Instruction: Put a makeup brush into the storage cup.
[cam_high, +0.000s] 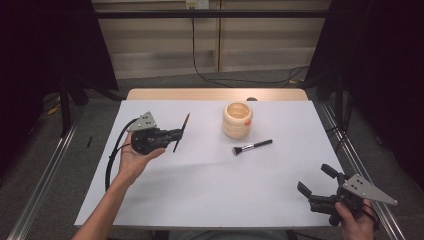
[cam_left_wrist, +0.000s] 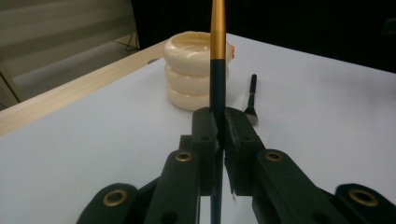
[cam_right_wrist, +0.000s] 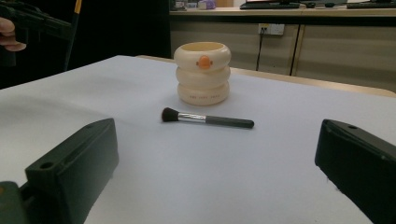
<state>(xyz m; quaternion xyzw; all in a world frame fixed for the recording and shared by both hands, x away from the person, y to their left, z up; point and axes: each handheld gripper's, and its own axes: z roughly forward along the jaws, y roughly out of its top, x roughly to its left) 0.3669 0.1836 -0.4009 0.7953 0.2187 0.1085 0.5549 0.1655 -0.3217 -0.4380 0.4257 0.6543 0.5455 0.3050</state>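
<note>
High view: my left tool (cam_high: 176, 134) is clamped on a thin brush (cam_high: 181, 131), lifted above the desk (cam_high: 200, 190). Left gripper view: the cup (cam_left_wrist: 196, 70) stands ahead, not yet reached. Right gripper view: my right tool (cam_right_wrist: 215, 172) gapes apart; a makeup brush (cam_right_wrist: 205, 119) lies ahead, likely next.

Setting: laboratory or recording room, staged for tabletop work. Evidence: a table (cam_high: 215, 200) covered by a plain white sheet, its wooden edge bare at the far side; metal frame rails on the grey floor to either side of the table; black curtains (cam_high: 45, 45) flanking it; behind the table, a panelled wall with a socket (cam_high: 196, 4) and a black cable (cam_high: 200, 55) hanging down.
</note>
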